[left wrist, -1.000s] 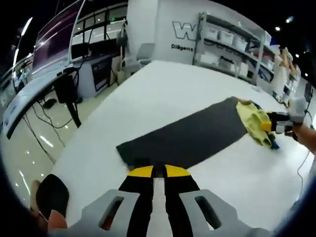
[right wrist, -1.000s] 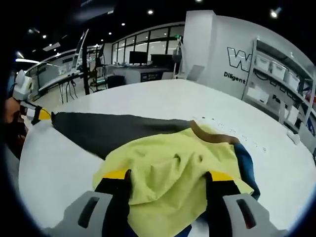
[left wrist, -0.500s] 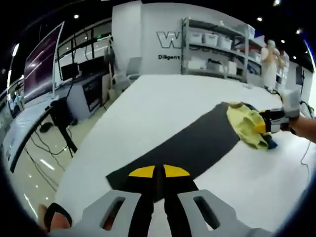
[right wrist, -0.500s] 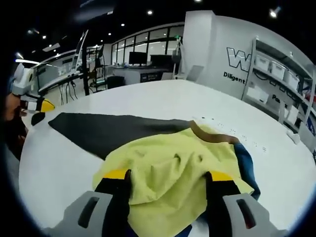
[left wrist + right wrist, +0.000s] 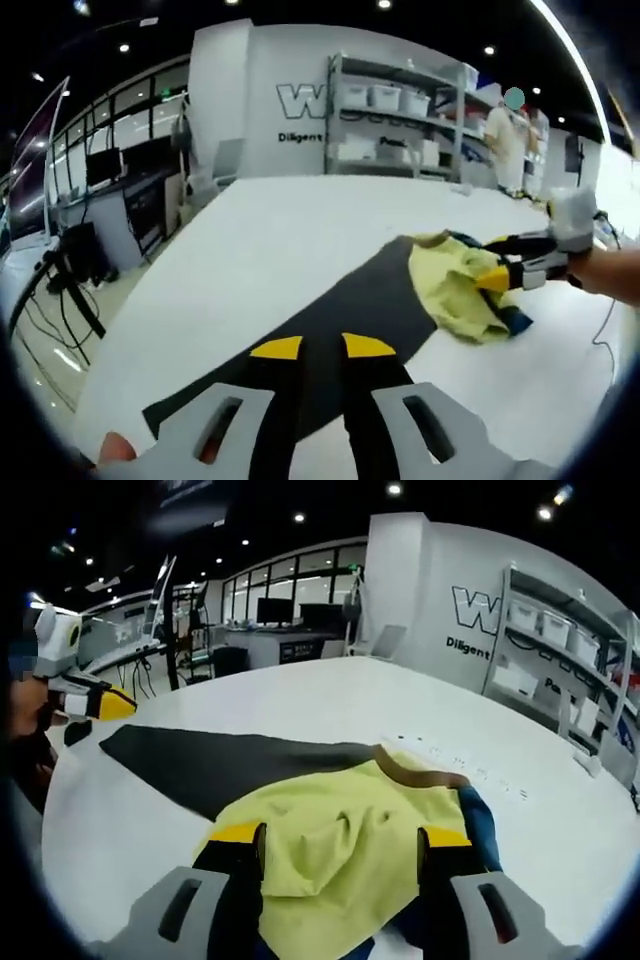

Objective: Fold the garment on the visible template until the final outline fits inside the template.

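Note:
A long black template (image 5: 340, 310) lies flat on the white table (image 5: 260, 230). At its far end is a crumpled yellow garment (image 5: 455, 285) with a brown collar (image 5: 420, 773) and blue parts. My left gripper (image 5: 321, 347) hovers over the near end of the template, its jaws a little apart with nothing between them. In the right gripper view it (image 5: 105, 702) hangs just above the template's (image 5: 220, 760) far corner. My right gripper (image 5: 342, 835) stands wide open, straddling the garment (image 5: 340, 865). In the left gripper view it (image 5: 505, 265) sits at the garment's right side.
Metal shelving with white bins (image 5: 400, 115) stands beyond the table, and a person (image 5: 510, 135) stands beside it. Desks with monitors (image 5: 290, 615) line the room's other side. The table's left edge (image 5: 110, 370) drops to the floor. A hand (image 5: 610, 272) holds the right gripper.
The left gripper has come off the template's corner and moved forward over it, its jaws parting slightly. The right gripper and the garment have hardly moved.

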`<state>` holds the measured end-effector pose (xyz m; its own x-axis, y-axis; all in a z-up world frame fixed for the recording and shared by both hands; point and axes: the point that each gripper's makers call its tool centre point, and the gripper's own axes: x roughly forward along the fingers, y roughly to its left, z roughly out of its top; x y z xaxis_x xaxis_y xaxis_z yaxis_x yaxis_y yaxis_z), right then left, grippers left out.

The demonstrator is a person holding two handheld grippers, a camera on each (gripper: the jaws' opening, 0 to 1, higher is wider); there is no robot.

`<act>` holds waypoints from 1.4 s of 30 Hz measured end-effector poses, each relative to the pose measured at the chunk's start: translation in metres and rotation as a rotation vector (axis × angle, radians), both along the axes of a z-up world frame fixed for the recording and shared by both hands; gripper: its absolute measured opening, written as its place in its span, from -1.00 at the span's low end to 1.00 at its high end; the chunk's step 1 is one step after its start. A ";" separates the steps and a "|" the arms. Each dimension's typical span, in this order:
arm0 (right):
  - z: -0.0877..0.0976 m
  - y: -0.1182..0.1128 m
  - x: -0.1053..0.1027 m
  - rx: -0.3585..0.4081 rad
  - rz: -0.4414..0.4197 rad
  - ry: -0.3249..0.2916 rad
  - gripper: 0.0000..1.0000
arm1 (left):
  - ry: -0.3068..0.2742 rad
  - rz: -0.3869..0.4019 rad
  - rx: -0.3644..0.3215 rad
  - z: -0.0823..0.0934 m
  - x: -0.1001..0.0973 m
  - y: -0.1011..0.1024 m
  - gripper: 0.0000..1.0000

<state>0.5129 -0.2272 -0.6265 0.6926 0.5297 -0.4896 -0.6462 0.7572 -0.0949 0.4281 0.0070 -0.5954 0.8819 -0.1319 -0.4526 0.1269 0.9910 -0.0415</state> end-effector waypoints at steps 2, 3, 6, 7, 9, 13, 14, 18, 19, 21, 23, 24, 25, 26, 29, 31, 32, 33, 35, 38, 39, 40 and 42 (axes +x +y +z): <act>0.006 -0.001 -0.003 0.009 -0.003 -0.011 0.24 | -0.010 -0.027 -0.010 0.002 0.004 -0.010 -0.74; 0.007 -0.002 -0.003 0.009 -0.003 -0.014 0.24 | -0.011 -0.041 -0.016 0.002 0.006 -0.016 -0.72; 0.013 -0.006 -0.004 0.010 -0.005 -0.029 0.24 | -0.012 -0.095 -0.022 0.002 0.013 -0.038 -0.71; 0.014 -0.008 -0.004 0.010 -0.007 -0.032 0.24 | -0.012 -0.107 -0.022 0.002 0.015 -0.043 -0.72; 0.017 -0.013 -0.005 0.012 -0.014 -0.040 0.24 | -0.017 -0.139 -0.026 0.002 0.021 -0.058 -0.73; 0.021 -0.021 -0.008 0.011 -0.022 -0.050 0.24 | -0.011 -0.212 -0.037 0.000 0.028 -0.089 -0.78; 0.022 -0.024 -0.009 0.012 -0.024 -0.053 0.24 | -0.012 -0.229 -0.039 0.000 0.030 -0.096 -0.79; 0.023 -0.030 -0.012 0.012 -0.031 -0.059 0.24 | -0.004 -0.284 -0.035 -0.004 0.037 -0.121 -0.81; 0.023 -0.031 -0.013 0.012 -0.032 -0.060 0.24 | -0.002 -0.300 -0.036 -0.005 0.038 -0.129 -0.82; 0.024 -0.034 -0.014 0.011 -0.035 -0.063 0.24 | 0.009 -0.322 -0.032 -0.009 0.042 -0.139 -0.83; 0.025 -0.038 -0.015 0.008 -0.036 -0.067 0.23 | 0.017 -0.342 -0.032 -0.012 0.045 -0.149 -0.84; 0.026 -0.039 -0.015 0.006 -0.037 -0.070 0.23 | 0.022 -0.349 -0.031 -0.014 0.046 -0.153 -0.84; 0.026 -0.042 -0.015 0.003 -0.038 -0.072 0.24 | 0.028 -0.359 -0.024 -0.017 0.049 -0.158 -0.84; 0.026 -0.043 -0.016 0.002 -0.040 -0.073 0.23 | 0.031 -0.366 -0.019 -0.018 0.049 -0.161 -0.84; 0.025 -0.050 -0.017 0.001 -0.047 -0.072 0.23 | 0.051 -0.386 -0.013 -0.025 0.053 -0.171 -0.86; 0.024 -0.052 -0.019 0.002 -0.050 -0.072 0.23 | 0.055 -0.400 -0.007 -0.029 0.056 -0.177 -0.86; 0.024 -0.053 -0.019 0.001 -0.051 -0.072 0.23 | 0.067 -0.407 0.001 -0.032 0.057 -0.179 -0.87; 0.024 -0.055 -0.020 0.001 -0.053 -0.072 0.23 | 0.073 -0.408 0.005 -0.035 0.059 -0.180 -0.87; 0.022 -0.058 -0.021 0.001 -0.056 -0.070 0.23 | 0.094 -0.406 0.014 -0.042 0.060 -0.180 -0.86; 0.020 -0.061 -0.023 0.001 -0.062 -0.068 0.23 | 0.115 -0.400 0.031 -0.050 0.059 -0.179 -0.84; 0.019 -0.063 -0.024 0.001 -0.064 -0.066 0.23 | 0.118 -0.399 0.035 -0.052 0.060 -0.178 -0.83; 0.019 -0.063 -0.024 0.002 -0.065 -0.066 0.23 | 0.125 -0.395 0.039 -0.055 0.060 -0.177 -0.82; 0.018 -0.063 -0.025 0.005 -0.067 -0.065 0.23 | 0.136 -0.395 0.031 -0.058 0.060 -0.177 -0.81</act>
<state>0.4875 -0.2907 -0.6085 0.7565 0.4835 -0.4404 -0.5870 0.7989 -0.1311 0.4884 -0.1704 -0.6537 0.6983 -0.4325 -0.5704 0.4928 0.8684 -0.0552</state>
